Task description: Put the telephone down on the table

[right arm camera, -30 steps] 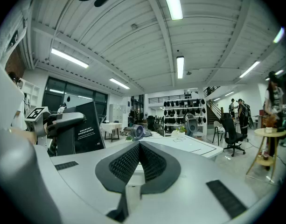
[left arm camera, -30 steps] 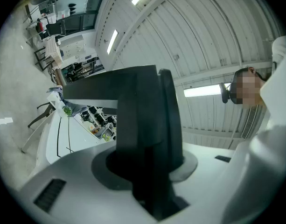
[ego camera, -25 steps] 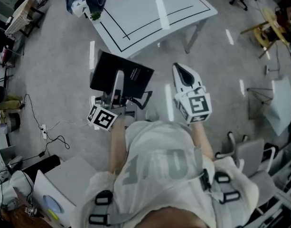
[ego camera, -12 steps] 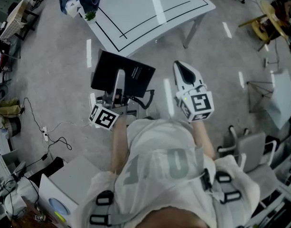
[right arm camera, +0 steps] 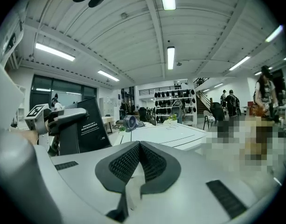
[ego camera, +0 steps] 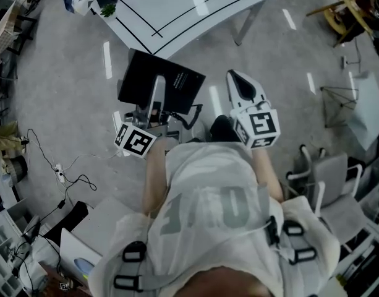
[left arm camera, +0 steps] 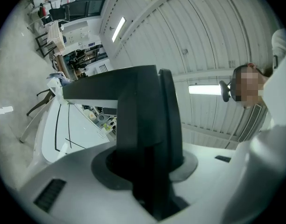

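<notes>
grey floor (ego camera: 84, 110) under telephone (ego camera: 180, 86), tight in left claw (ego camera: 158, 84)

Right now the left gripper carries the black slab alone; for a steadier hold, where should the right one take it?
Probably the free right edge of the black slab, approached from the right with jaws spanning its thin side. It is a flat panel, the left gripper clamps its near edge, and the shut right gripper sits beside that free edge.

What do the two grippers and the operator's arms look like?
The left gripper and right gripper have white shells, dark pads and each a cube of black-and-white square markers. Pale short-sleeved top, black harness buckles.
</notes>
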Motion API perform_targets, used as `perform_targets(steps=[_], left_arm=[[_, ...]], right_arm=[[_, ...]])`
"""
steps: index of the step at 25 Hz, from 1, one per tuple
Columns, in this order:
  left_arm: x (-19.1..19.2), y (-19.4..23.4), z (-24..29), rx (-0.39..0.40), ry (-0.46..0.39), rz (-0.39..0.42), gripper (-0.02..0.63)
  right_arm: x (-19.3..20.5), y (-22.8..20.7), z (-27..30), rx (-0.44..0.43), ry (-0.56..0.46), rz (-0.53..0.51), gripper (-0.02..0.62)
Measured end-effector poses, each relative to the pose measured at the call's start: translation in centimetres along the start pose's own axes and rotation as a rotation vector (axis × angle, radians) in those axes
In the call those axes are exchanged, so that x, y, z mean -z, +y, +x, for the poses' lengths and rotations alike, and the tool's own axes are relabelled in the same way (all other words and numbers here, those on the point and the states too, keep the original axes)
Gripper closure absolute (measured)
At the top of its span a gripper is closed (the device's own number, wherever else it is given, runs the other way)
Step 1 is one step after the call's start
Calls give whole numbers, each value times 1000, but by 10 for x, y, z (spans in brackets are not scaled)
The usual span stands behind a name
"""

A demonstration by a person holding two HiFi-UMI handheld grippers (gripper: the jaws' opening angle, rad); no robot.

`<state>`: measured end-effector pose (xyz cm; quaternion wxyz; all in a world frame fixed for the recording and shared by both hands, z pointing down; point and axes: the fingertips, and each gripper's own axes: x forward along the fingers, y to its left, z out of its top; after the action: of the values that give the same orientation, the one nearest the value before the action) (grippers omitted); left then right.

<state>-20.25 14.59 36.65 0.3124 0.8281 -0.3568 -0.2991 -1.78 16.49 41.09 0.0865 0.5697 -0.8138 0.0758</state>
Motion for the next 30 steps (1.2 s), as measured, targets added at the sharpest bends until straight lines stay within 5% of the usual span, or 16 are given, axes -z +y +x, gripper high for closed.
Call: perform_targets(steps=[13, 30], left_arm=[[8, 48, 72, -40, 41, 52, 451], [-25, 108, 270, -146, -112, 93, 451]], right_arm=[[16, -37, 77, -52, 37, 53, 588], [-75, -179, 258, -246, -13, -21, 588]])
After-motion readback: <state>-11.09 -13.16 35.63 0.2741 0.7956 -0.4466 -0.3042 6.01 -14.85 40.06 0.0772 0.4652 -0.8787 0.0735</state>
